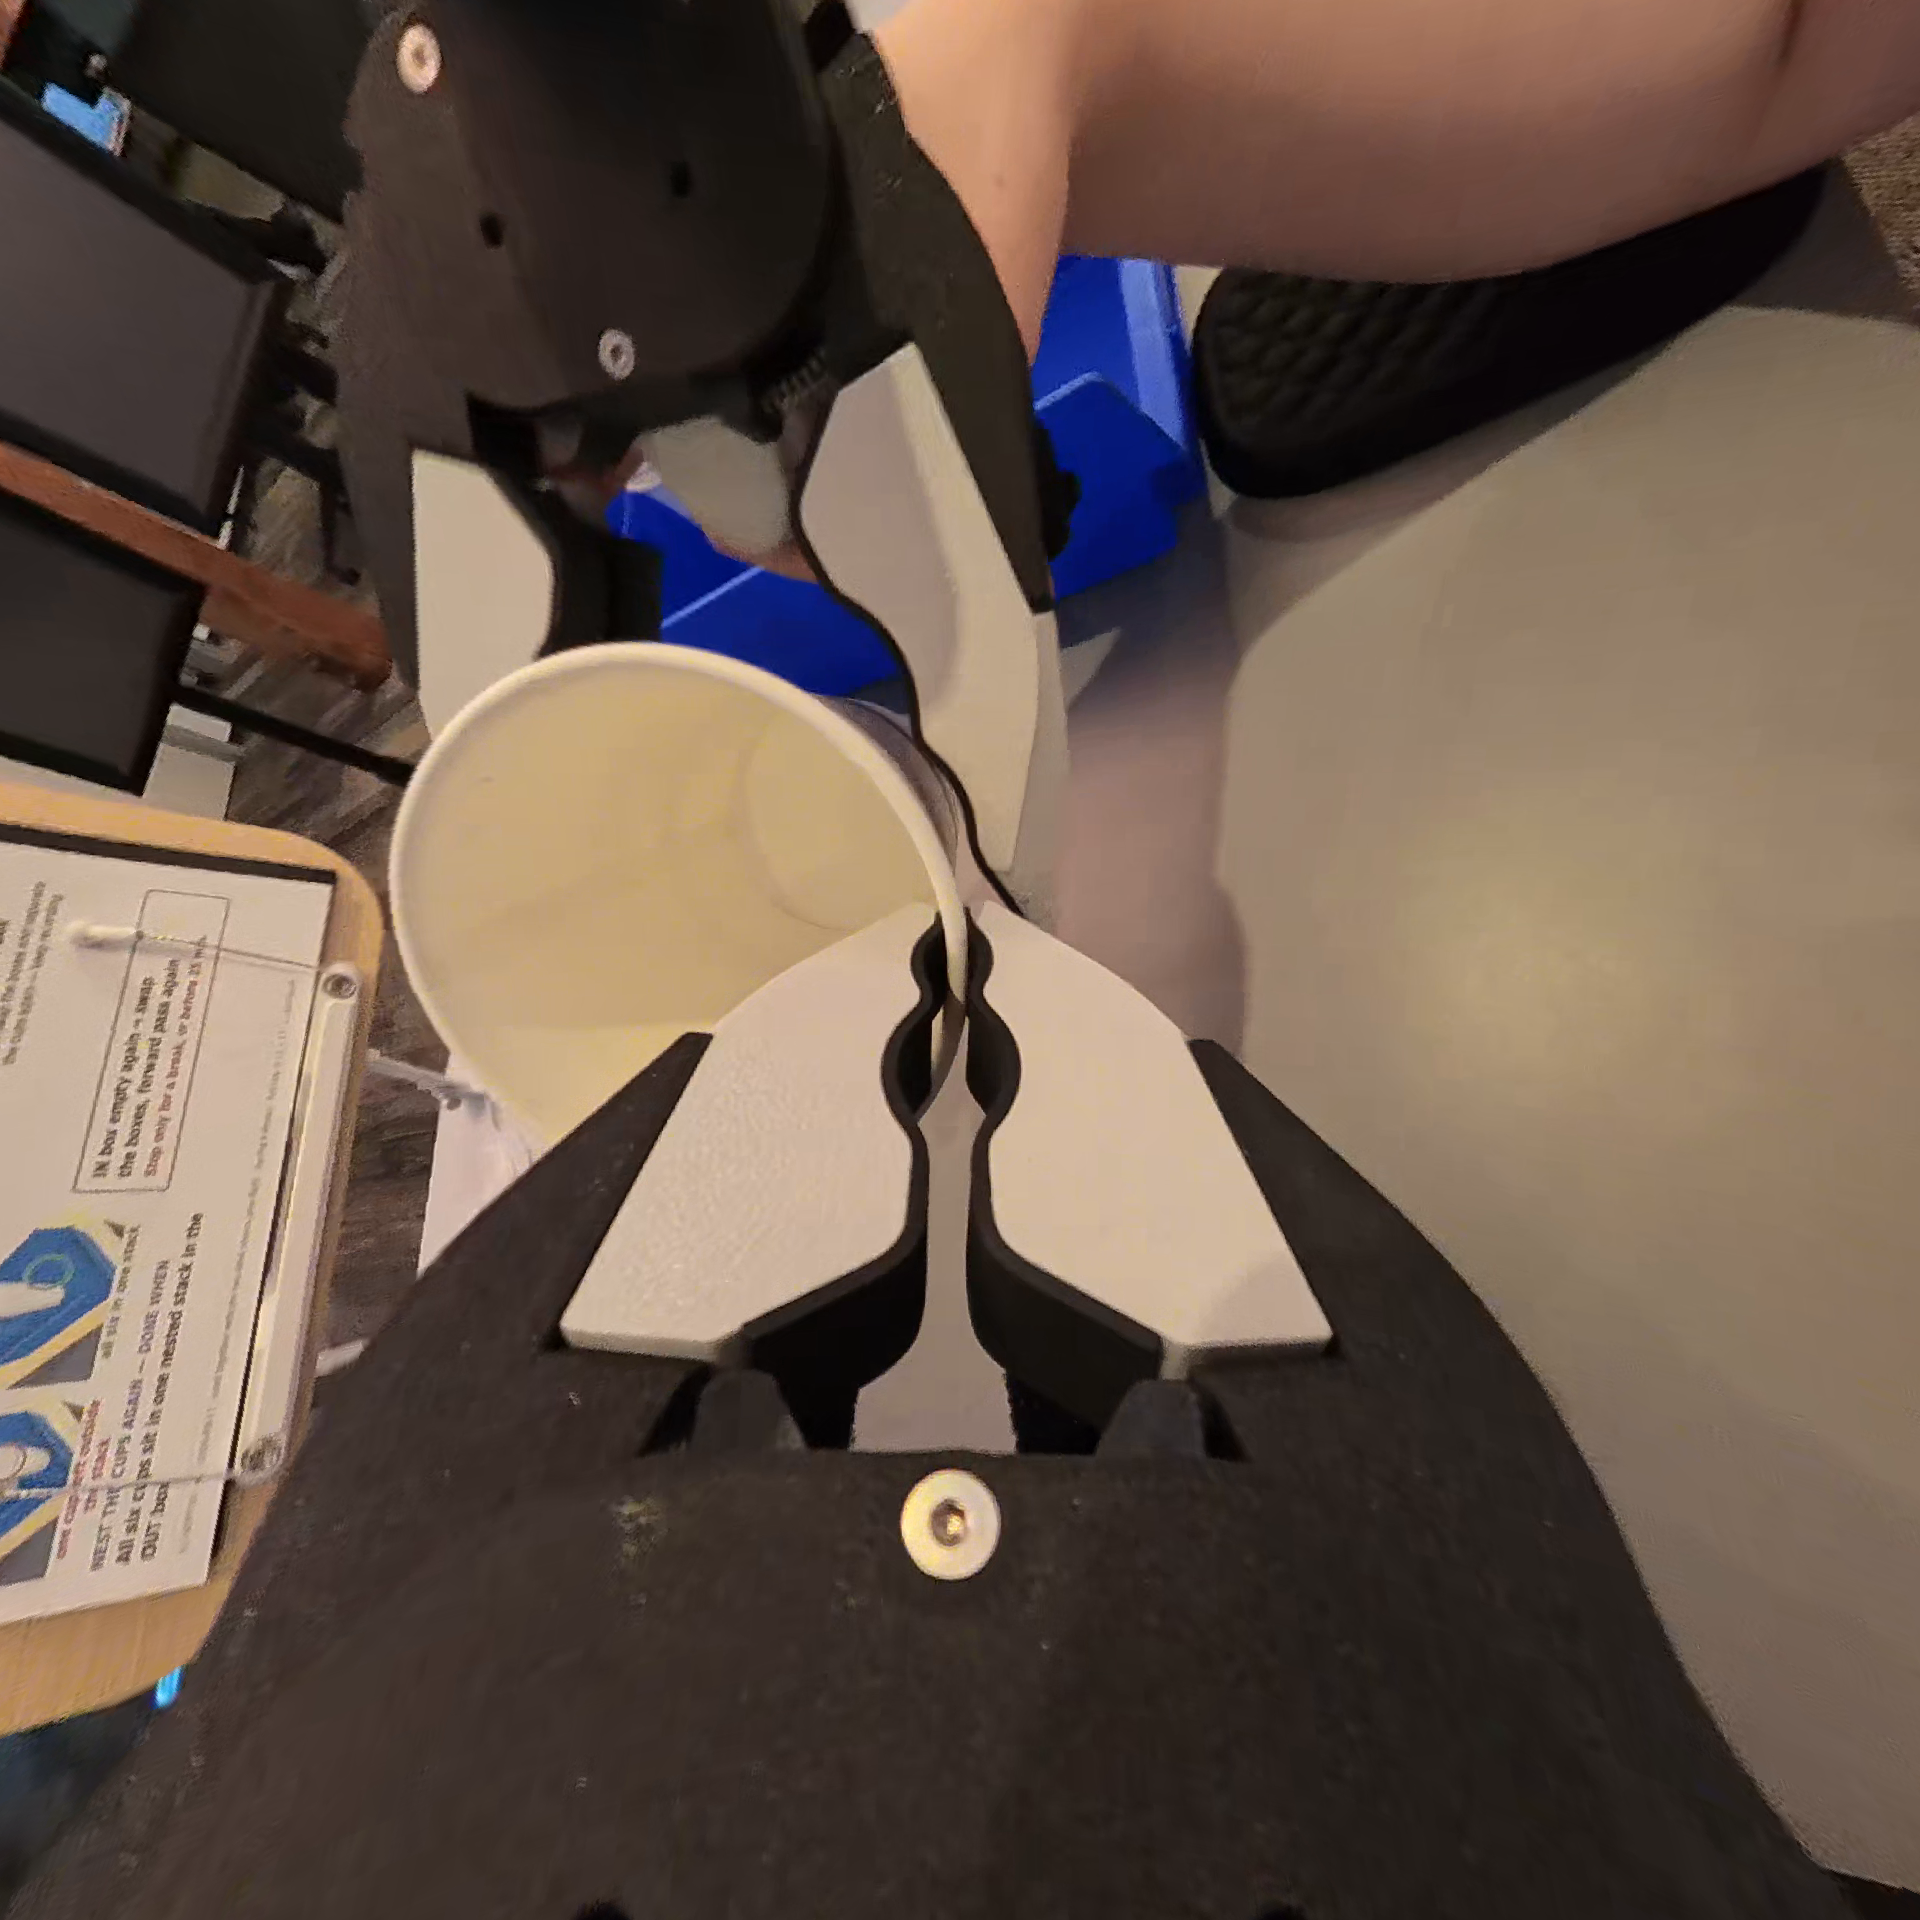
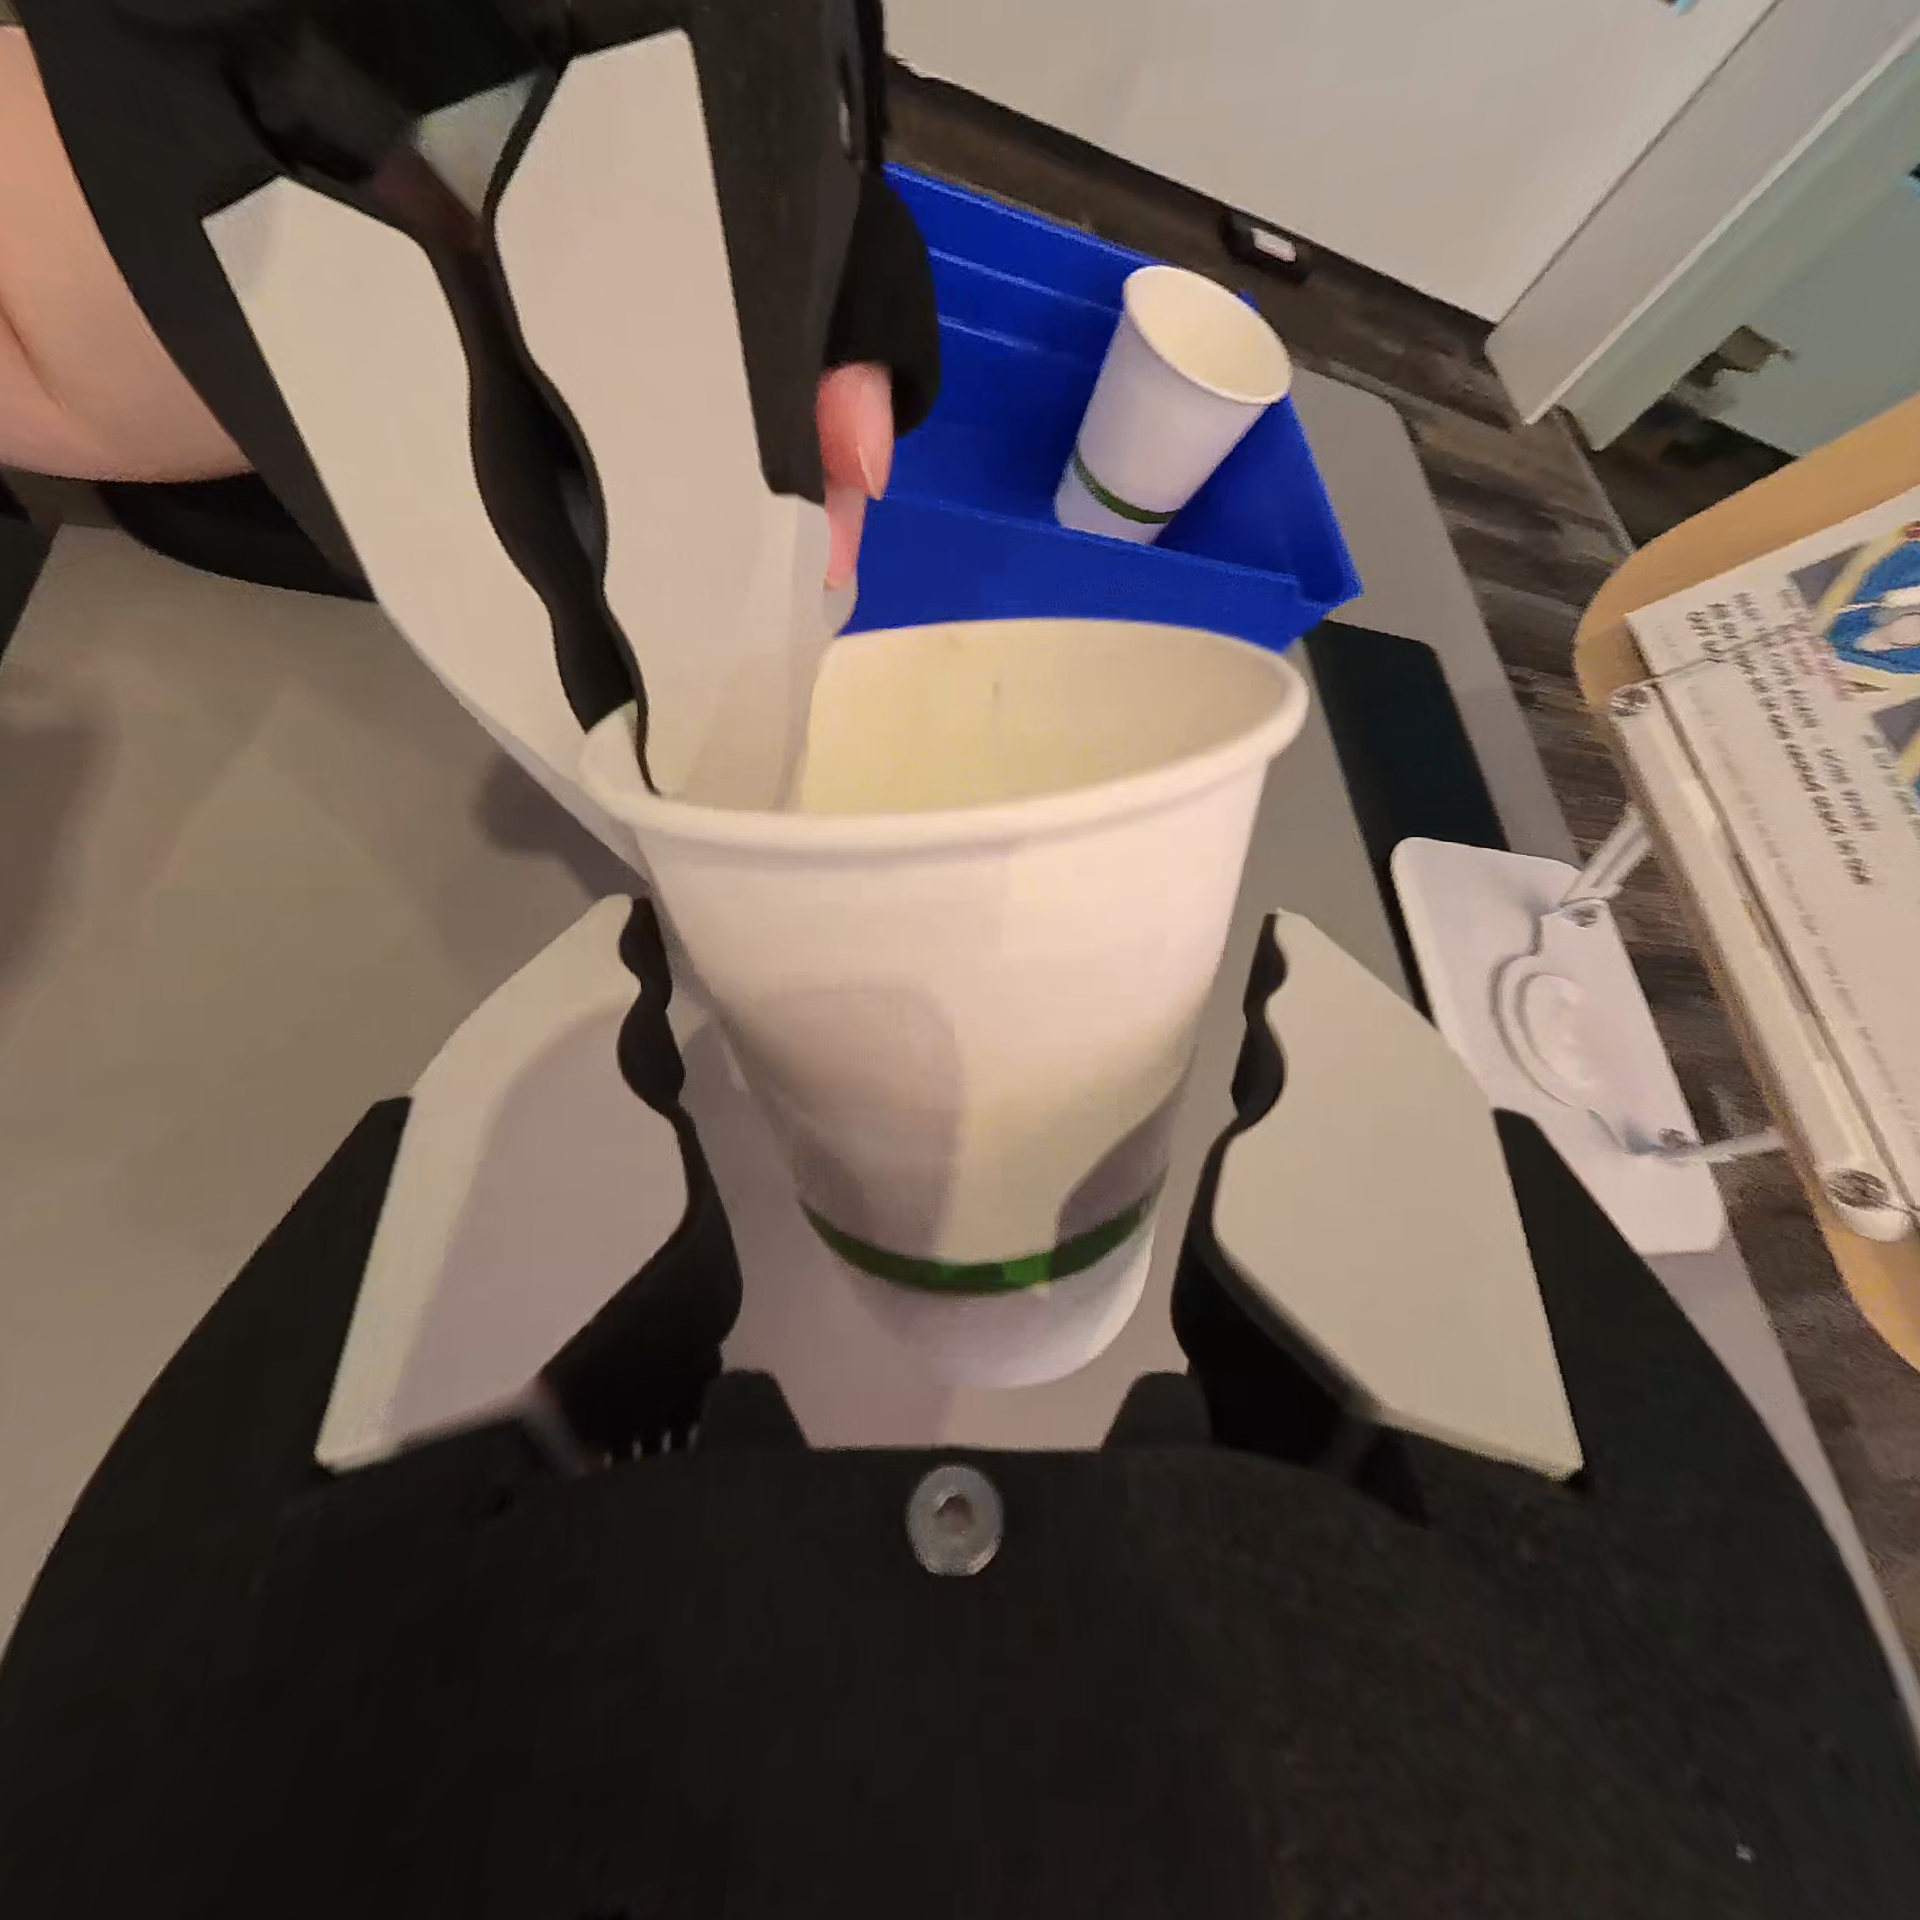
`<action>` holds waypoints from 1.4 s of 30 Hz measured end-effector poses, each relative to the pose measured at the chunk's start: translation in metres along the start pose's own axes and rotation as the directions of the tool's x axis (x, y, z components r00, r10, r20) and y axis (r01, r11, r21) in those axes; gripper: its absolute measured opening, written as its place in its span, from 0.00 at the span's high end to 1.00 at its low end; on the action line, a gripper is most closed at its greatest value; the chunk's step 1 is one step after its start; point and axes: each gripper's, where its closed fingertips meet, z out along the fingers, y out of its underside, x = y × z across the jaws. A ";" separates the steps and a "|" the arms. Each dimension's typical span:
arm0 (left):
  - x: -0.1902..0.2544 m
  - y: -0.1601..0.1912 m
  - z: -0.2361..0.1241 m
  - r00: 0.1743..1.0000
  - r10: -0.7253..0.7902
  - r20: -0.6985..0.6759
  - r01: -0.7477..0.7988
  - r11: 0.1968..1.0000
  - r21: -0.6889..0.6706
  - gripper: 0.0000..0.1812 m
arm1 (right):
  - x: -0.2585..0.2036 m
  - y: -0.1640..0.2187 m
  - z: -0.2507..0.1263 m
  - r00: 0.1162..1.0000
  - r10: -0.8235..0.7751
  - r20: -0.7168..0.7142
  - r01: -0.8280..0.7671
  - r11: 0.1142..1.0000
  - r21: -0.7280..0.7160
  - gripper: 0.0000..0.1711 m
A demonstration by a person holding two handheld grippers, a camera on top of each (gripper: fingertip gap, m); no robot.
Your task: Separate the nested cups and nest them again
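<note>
grey table (image 2: 208, 935) — blue bin (image 2: 1039, 582) | white plastic base (image 2: 1475, 935)

Grey table (image 2: 208, 935), instruction sheet (image 1: 156, 1195), white clip stand (image 2: 1538, 1039)

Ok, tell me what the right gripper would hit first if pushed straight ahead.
Probably the white paper cup, already between the open right gripper fingers. The left gripper pinches its rim just beyond; the blue bin lies farther. Depth is uncertain.

A: Where's the blue plastic bin (image 2: 1091, 582)?
B: On the grey table (image 2: 208, 935), toward its far edge; a white paper cup (image 2: 1164, 405) leans inside it.
A: And the printed instruction sheet (image 2: 1787, 748)?
B: Beyond the table's right edge.
</note>
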 end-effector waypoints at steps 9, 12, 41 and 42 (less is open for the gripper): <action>0.009 -0.007 0.001 0.999 0.032 -0.025 -0.032 0.999 0.023 0.99 | -0.017 0.000 0.001 0.989 0.023 0.148 -0.030 0.999 0.041 0.43; 0.001 -0.007 -0.002 0.998 0.040 0.040 -0.041 0.999 0.014 0.91 | -0.018 0.002 0.001 0.985 0.031 0.169 -0.038 0.998 0.040 0.44; -0.036 0.003 -0.066 0.963 0.006 0.268 -0.002 1.000 -0.015 0.90 | 0.182 0.158 -0.230 0.496 0.569 -0.655 -0.368 0.822 0.435 0.45; -0.036 0.003 -0.066 0.964 0.007 0.266 -0.003 1.000 -0.017 0.90 | 0.185 0.164 -0.229 0.475 0.581 -0.661 -0.367 0.813 0.452 0.45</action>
